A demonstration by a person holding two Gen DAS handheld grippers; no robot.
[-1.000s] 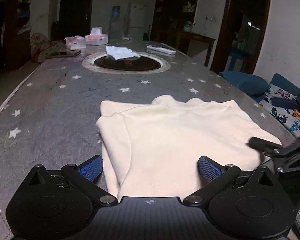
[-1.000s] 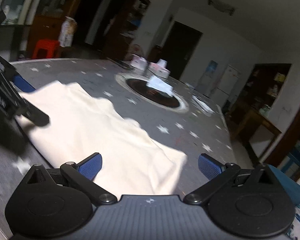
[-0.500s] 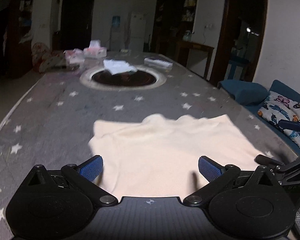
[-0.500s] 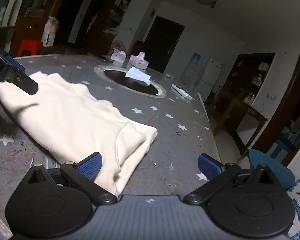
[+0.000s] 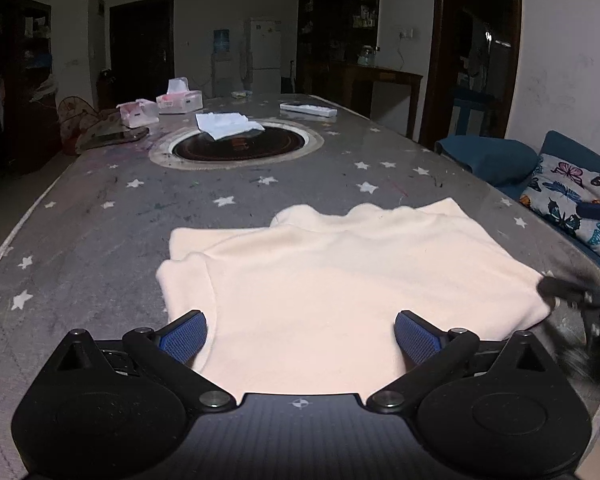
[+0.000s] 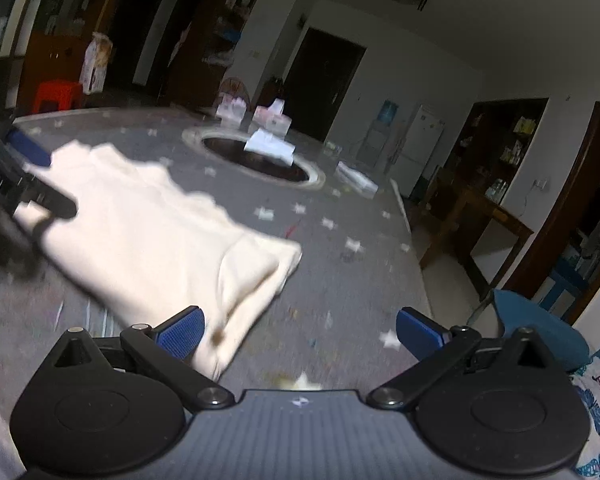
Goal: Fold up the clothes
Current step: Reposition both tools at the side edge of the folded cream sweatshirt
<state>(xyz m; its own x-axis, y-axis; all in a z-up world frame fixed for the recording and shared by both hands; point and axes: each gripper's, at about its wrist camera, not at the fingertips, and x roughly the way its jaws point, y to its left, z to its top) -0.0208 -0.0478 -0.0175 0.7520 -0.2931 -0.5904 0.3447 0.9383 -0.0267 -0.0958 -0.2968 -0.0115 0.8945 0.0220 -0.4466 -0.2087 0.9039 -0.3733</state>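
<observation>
Sweater [image 5: 340, 276], cream colored, is lying folded flat on the gray star-print table [image 5: 100, 208], near the front edge. Left gripper [image 5: 300, 330] sits low right over its near edge with jaws spread wide, nothing pinched between the blue pads. Right gripper [image 6: 300, 330] is also wide open and holding nothing; it's off the sweater's right corner, one pad just beside the fabric fold. Further back there's a round cooktop [image 5: 236, 146] with a white cloth [image 5: 226, 124] on it, plus tissue boxes [image 5: 180, 98].
</observation>
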